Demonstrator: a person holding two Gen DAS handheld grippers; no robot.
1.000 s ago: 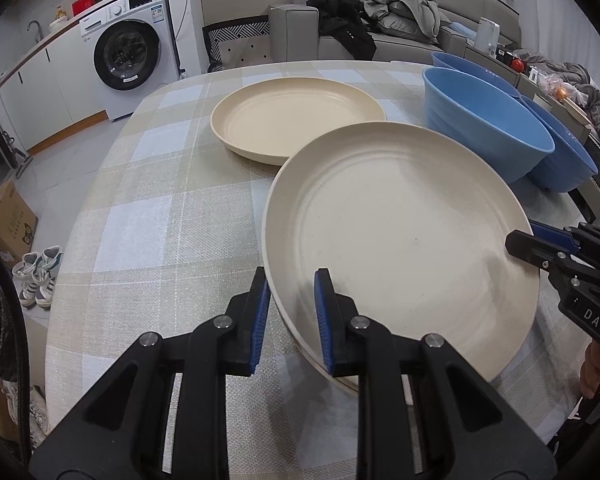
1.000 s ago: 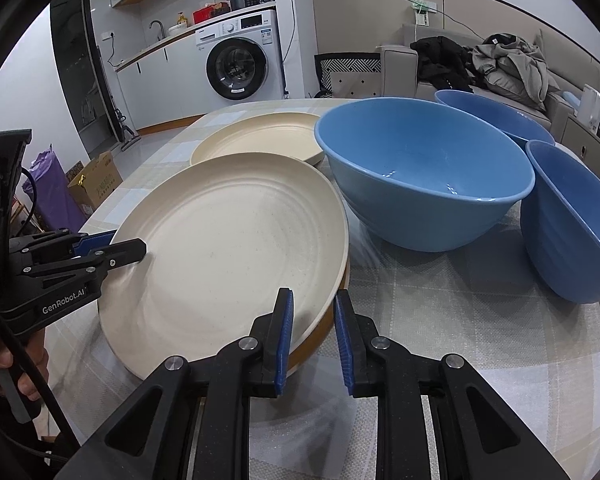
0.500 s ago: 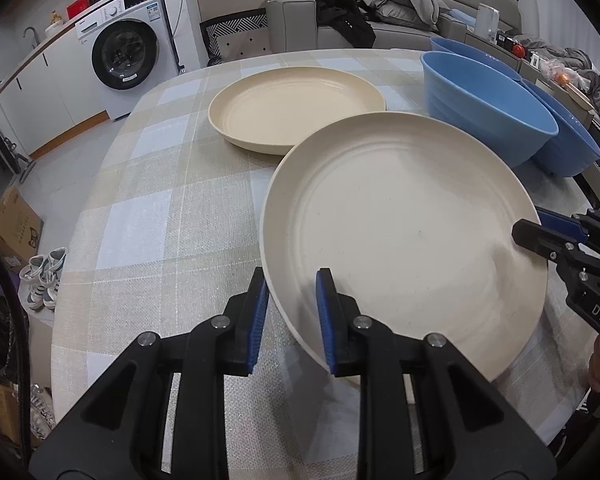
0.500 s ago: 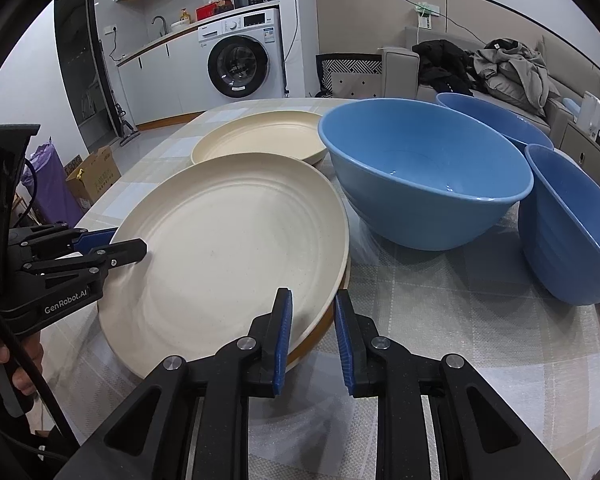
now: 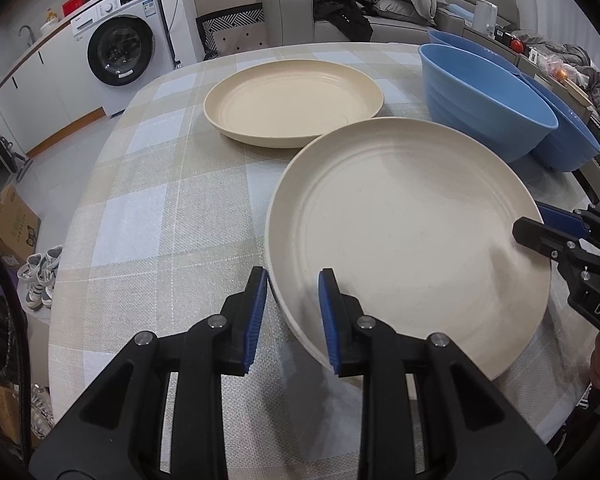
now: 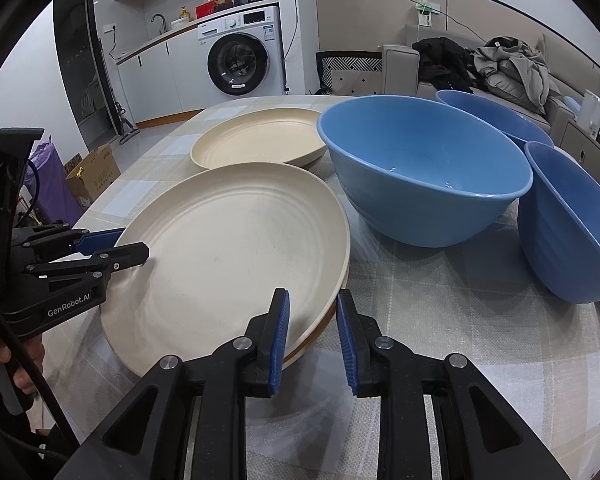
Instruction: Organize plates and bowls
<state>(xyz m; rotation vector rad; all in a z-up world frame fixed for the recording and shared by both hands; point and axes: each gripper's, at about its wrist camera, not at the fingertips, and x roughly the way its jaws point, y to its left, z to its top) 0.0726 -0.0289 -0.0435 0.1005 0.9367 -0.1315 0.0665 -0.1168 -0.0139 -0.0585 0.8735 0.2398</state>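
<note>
plate stack (image 6: 228, 248), lower plates mostly hidden

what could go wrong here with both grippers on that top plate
1. Both the left gripper and the right gripper are opening around the rim of the top cream plate. If it is not fully seated on the plate beneath, it may drop or sit crooked.
2. A gripper pulled back unevenly could drag the plate sideways.
3. The nearest blue bowl sits close to the stack; a shifted plate could knock it.
</note>
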